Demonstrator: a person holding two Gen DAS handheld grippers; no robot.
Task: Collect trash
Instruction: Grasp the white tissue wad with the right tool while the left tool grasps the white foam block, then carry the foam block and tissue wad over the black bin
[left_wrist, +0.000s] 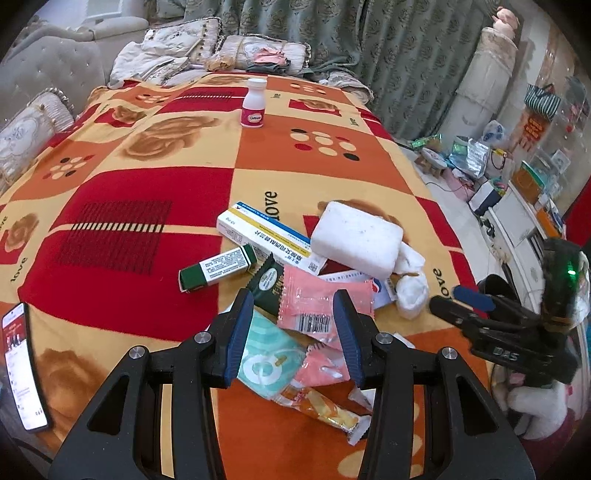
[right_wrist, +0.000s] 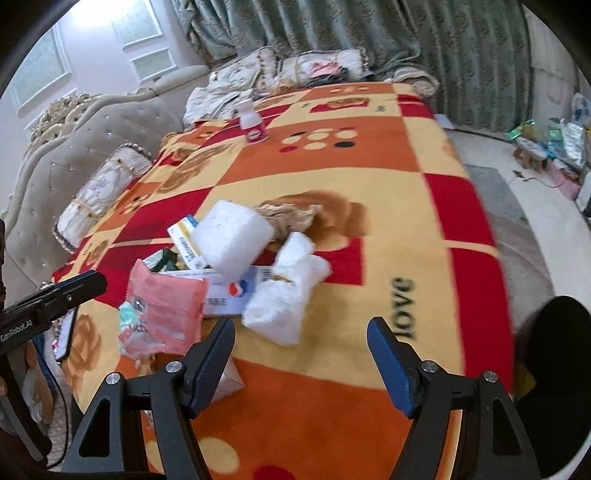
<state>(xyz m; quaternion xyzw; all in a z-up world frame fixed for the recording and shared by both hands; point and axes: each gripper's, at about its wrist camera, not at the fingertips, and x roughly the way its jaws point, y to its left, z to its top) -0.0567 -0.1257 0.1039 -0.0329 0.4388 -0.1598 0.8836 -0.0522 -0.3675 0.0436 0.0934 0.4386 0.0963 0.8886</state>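
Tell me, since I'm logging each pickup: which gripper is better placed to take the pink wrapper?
Left. The left gripper hangs open right over the pink wrapper, its fingers either side of it. The right gripper, also open, has only bare blanket between its fingers, beside the crumpled tissue.

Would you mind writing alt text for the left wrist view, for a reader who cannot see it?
The left gripper hangs open over a pile of trash on an orange and red blanket: a pink wrapper, a teal packet, a green box and a white foam block. A pill bottle stands farther back; the right gripper enters from the right.
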